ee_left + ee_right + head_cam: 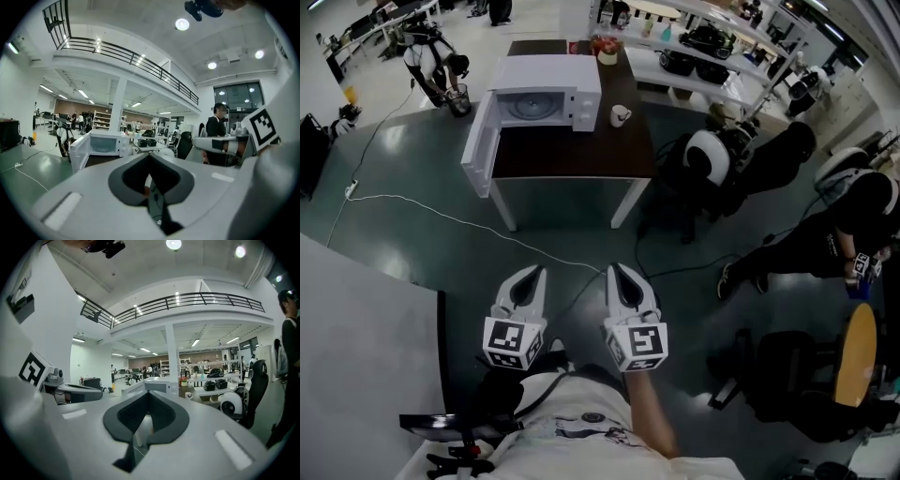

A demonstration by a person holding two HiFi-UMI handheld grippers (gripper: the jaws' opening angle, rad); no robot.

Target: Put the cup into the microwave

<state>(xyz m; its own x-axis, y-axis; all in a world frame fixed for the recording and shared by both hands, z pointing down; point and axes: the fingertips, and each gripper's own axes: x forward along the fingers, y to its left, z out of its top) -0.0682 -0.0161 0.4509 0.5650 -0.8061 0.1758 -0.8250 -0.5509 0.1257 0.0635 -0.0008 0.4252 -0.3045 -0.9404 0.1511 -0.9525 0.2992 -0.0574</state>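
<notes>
Both tongs are well short of the action here. The left tongs [536, 275] are pinched shut with nothing between them, and the right tongs [617, 273] are the same: closed tight and empty. They sit side by side, pointing at 12 o'clock towards the bench [572, 155].

The cup [620, 115] stands upright on the bench, just at 3 o'clock of the microwave [546, 98] and not yet touched. The microwave door [478, 150] hangs wide open at 9 o'clock, out past the bench edge, and the cavity is bare.

Now, the hazards. A white cable [441, 217] runs across the floor between the person and the bench, with a dark one near it. I'd call that the first trap: a snagged foot on the approach would jolt both arms.

Second, those closed tongs. If they reach the cup before they spread, they'll likely shove it rather than take it, and the bench's 3 o'clock edge is near enough for it to go over.

Third, the route in. The cup must come round the microwave's front corner, and clipping the frame could tip it or twist it loose. The open door is also there to be bumped by the left arm.
</notes>
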